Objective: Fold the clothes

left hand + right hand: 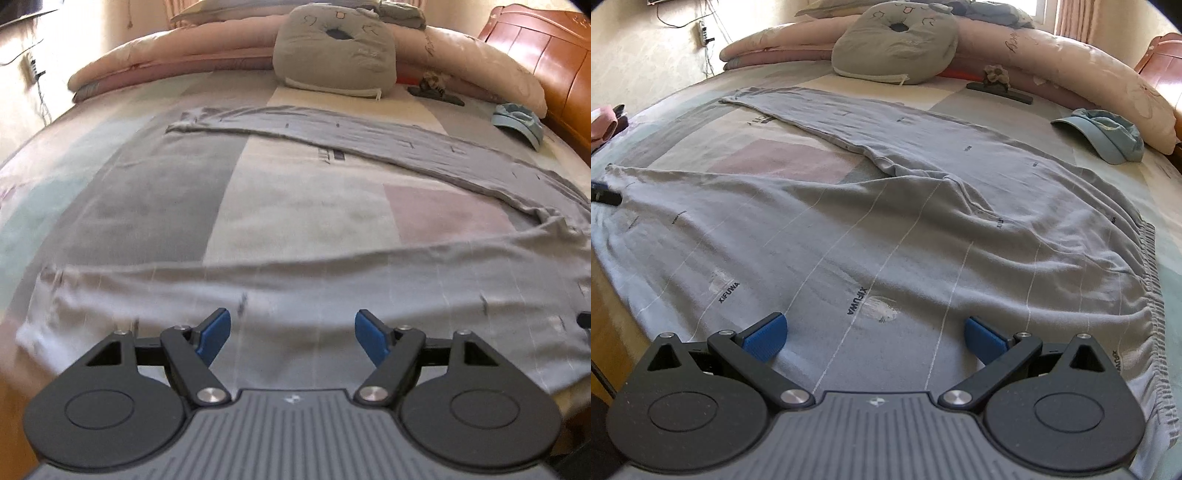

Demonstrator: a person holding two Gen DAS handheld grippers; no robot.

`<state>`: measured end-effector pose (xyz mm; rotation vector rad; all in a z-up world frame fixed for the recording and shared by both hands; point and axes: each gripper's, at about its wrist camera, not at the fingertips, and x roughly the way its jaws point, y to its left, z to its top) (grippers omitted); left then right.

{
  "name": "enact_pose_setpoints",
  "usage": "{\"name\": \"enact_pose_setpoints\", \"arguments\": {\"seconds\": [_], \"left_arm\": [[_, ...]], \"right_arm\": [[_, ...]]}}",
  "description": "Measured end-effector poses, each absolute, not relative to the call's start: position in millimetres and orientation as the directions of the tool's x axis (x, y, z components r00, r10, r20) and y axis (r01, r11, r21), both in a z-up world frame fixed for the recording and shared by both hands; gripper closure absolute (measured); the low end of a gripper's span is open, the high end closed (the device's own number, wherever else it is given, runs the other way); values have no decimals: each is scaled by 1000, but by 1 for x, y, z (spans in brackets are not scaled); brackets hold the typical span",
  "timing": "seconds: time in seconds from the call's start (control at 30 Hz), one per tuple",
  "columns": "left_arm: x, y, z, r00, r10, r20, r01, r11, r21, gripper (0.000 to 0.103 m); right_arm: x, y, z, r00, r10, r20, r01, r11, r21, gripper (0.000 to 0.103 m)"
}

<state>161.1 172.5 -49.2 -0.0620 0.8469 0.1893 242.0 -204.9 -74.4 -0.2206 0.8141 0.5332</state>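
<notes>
**Grey trousers spread on the bed, both grippers empty**

A bed (746, 155) with a patchwork sheet is seen, with pink bedding (1052, 62) rolled along its far side. Grey trousers (886, 236) are laid flat across it, the waistband at the right, one leg stretched along the near edge, the other angled far and left. A grey cushion (897, 44) is set far behind them, a blue cap (1108, 136) at the far right. The left gripper (292, 338) and the right gripper (875, 338) are held wide over the near leg; nothing is gripped.
</notes>
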Motion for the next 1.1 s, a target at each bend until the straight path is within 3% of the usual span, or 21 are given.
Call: {"name": "enact_pose_setpoints", "arguments": {"seconds": [0.2,0.4,0.57,0.87,1.1], "left_arm": [[180,217,-74,625,148,-767,-230,973,0,25],[187,266,-62,647,175,-742,-252,968,9,28],[208,286,-43,695,102,-711,-187,981,-42,26],[298,266,-29,706,6,-708,42,998,50,25],[305,230,-44,673,-101,-733,126,992,-21,25]], "right_arm": [[242,-200,-74,580,320,-749,-474,881,10,0],[247,-192,-72,571,261,-779,-413,911,2,0],[254,-184,-70,552,213,-806,-364,932,-3,0],[267,-172,-65,487,134,-863,-275,962,-6,0],[266,-170,-64,482,94,-871,-202,979,-6,0]]}}
